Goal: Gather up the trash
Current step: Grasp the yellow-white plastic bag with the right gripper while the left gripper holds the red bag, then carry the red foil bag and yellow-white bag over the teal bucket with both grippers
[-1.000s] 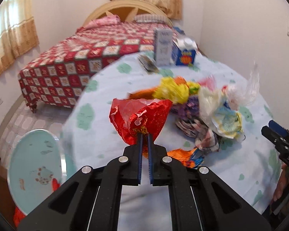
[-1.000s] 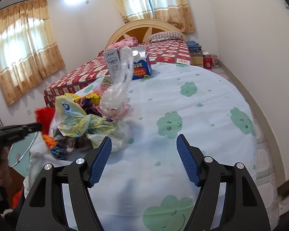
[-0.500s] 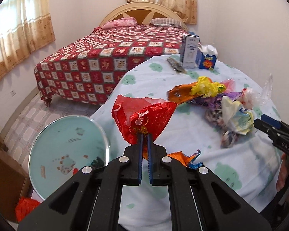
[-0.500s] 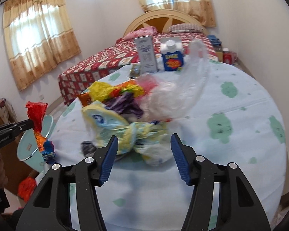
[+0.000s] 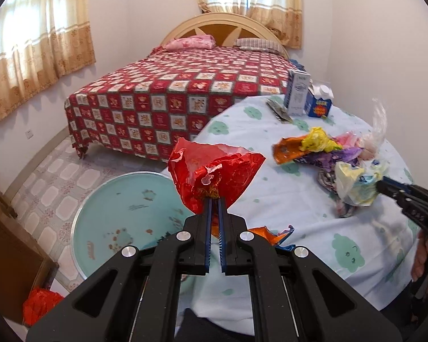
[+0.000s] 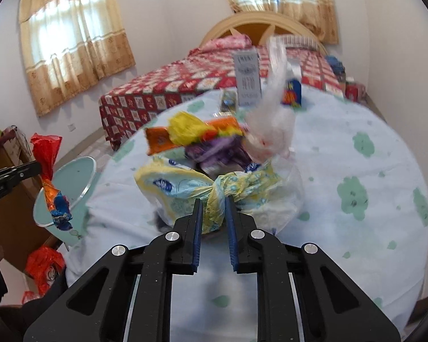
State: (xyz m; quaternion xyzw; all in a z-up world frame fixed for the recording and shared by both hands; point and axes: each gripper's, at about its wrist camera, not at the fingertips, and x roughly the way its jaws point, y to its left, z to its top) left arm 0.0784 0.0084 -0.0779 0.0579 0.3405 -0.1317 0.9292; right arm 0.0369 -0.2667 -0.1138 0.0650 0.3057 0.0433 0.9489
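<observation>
Trash in transit: left tongs (image 5: pixel 214 199) pinch crumpled red foil wrapper (image 5: pixel 214 168) above round pale-blue bin (image 5: pixel 114 213), presumably for dropping, while right tongs (image 6: pixel 213 202), just closing, clamp knotted yellow-and-white plastic bag (image 6: pixel 214 188) on cloud-print surface (image 6: pixel 356 171).

White walls (image 5: pixel 370 28), sunny windows with tan curtains (image 5: pixel 40 42), big bed (image 5: pixel 185 91) with red checked blanket, tiled floor (image 5: pixel 48 182), round table (image 6: pixel 356 176)
</observation>
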